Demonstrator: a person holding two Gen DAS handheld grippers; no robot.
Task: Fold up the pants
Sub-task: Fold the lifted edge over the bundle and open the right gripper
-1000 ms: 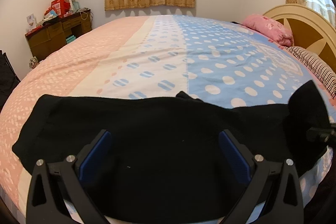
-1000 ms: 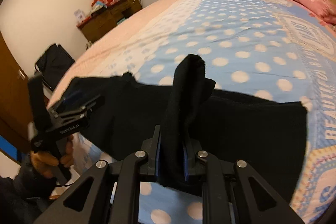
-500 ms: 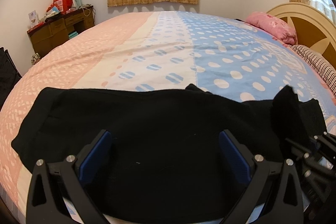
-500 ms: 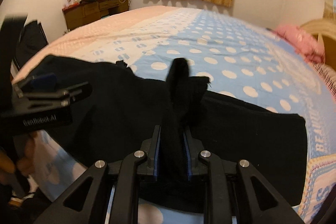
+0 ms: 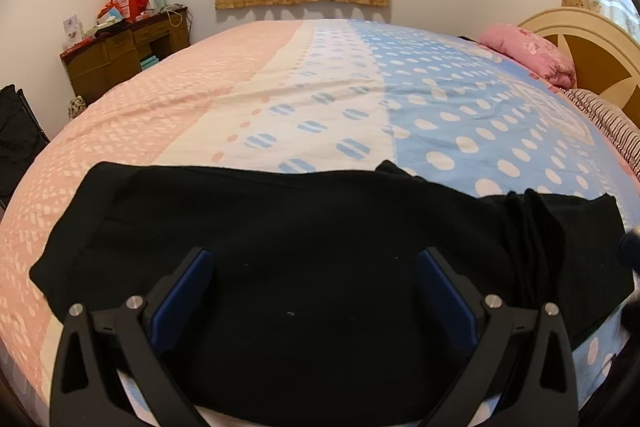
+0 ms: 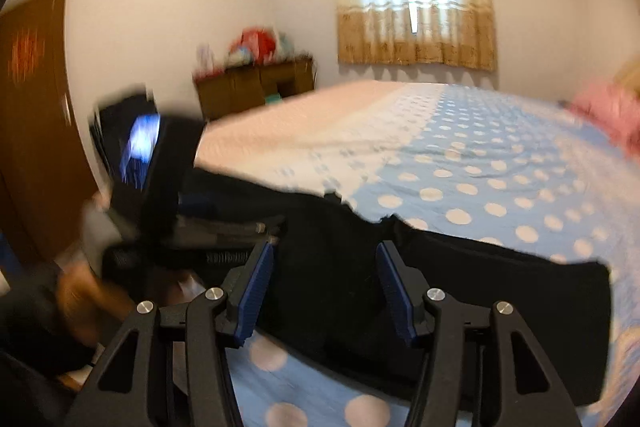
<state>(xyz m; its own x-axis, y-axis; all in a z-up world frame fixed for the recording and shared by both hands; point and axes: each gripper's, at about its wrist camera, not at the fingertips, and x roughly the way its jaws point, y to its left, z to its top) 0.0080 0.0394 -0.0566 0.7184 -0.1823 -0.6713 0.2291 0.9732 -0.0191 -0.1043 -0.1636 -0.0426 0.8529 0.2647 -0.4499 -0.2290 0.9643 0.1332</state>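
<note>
The black pants (image 5: 304,267) lie spread across the near edge of the bed (image 5: 328,99), from about 9 o'clock to 3 o'clock in the left wrist view, with a rumpled ridge of cloth (image 5: 532,239) standing up toward 3 o'clock. The left hand-held gripper (image 5: 314,301) hangs over the middle of the fabric, fingers spread and holding nothing. The right hand-held gripper (image 6: 324,291) is also spread wide and empty, though its view is blurred. The likely trouble is that ridge: a fold made over it would trap a lump. The near hem also lies close to the bed's edge, so a careless tug could drag the pants off.
</note>
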